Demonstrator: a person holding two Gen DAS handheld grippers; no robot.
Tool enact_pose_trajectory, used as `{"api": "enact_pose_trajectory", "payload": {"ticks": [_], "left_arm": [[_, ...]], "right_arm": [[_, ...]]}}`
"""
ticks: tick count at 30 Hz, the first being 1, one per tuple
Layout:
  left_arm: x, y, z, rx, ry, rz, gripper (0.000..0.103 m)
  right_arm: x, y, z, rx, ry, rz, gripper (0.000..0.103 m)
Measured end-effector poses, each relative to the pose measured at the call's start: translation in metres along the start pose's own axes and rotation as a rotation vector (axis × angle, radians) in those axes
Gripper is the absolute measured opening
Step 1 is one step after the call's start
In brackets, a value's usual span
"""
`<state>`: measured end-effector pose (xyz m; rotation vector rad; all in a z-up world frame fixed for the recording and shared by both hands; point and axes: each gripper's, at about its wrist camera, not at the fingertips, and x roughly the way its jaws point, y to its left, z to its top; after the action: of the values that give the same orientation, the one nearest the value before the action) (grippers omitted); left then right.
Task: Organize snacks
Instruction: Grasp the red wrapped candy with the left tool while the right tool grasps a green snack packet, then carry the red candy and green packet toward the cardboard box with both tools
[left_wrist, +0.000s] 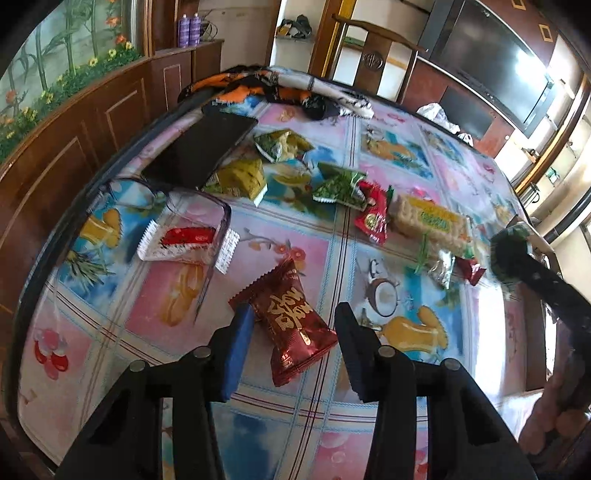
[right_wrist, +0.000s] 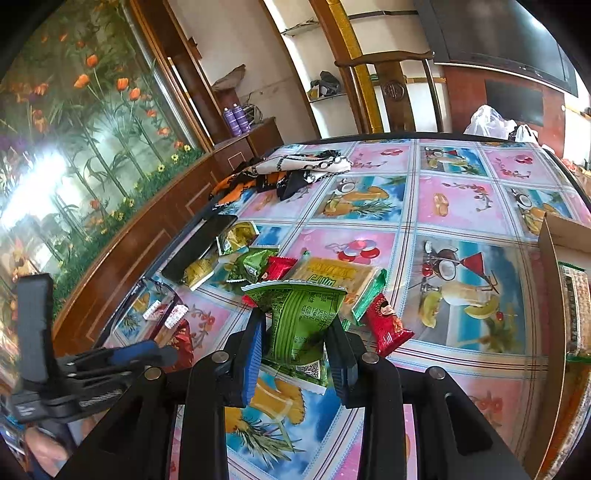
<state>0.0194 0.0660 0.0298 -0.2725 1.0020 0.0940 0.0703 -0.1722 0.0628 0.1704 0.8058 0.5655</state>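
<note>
Roughly 9 snack pkts (left_wrist: 293, 321); R gripper (right_wrist: 295, 343) holds 1.

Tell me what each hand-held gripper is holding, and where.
Right hand-held gripper: green snack packet, pinched across its middle. Left hand-held gripper: open, holding nothing.

Both views are bright with daylight — glare whitens the glossy tabletop (left_wrist: 491, 332) at its right edge and washes out the flowered glass panel (right_wrist: 40, 184). Fisheye bending curves every edge, black corners vignette — the right gripper (left_wrist: 511, 258) smears with motion blur.
</note>
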Motion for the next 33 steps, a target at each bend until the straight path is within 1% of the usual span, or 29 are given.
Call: {"api": "enact_pose_trajectory", "payload": {"ticks": [5,6,7,9,11,13,16,21,23,27,33], "left_arm": [[0.018,-0.002,0.0,0.0,0.025,0.016,0.044],[0.021,-0.003,0.001,0.001,0.027,0.021,0.043],[0.022,-0.005,0.001,0.014,0.011,0.036,0.038],[0.024,-0.008,0.002,0.033,-0.003,0.062,0.038],[0.025,-0.009,0.002,0.035,-0.015,0.066,0.037],[0.025,-0.012,0.002,0.047,-0.02,0.065,0.031],[0.022,-0.025,0.004,0.067,-0.022,0.023,0.031],[0.009,-0.063,0.009,0.134,-0.096,-0.02,0.031],[0.005,-0.079,0.013,0.15,-0.115,-0.052,0.031],[0.002,-0.115,0.018,0.183,-0.138,-0.106,0.031],[0.002,-0.16,0.016,0.226,-0.146,-0.178,0.031]], "right_arm": [[-0.003,0.0,0.0,-0.004,-0.003,0.004,0.035],[-0.003,0.0,0.0,-0.004,-0.002,0.005,0.035],[-0.003,0.0,0.0,-0.005,-0.002,0.005,0.035],[-0.003,-0.001,0.0,-0.002,-0.003,0.003,0.035],[-0.004,-0.001,0.0,0.0,-0.005,0.003,0.035],[-0.005,-0.003,0.0,0.003,-0.008,-0.001,0.035],[-0.009,-0.007,0.001,0.01,-0.016,-0.005,0.035],[-0.019,-0.025,0.005,0.05,-0.043,-0.024,0.035],[-0.024,-0.035,0.007,0.074,-0.053,-0.033,0.035],[-0.036,-0.055,0.011,0.118,-0.078,-0.053,0.035],[-0.058,-0.092,0.014,0.196,-0.117,-0.09,0.035]]}}
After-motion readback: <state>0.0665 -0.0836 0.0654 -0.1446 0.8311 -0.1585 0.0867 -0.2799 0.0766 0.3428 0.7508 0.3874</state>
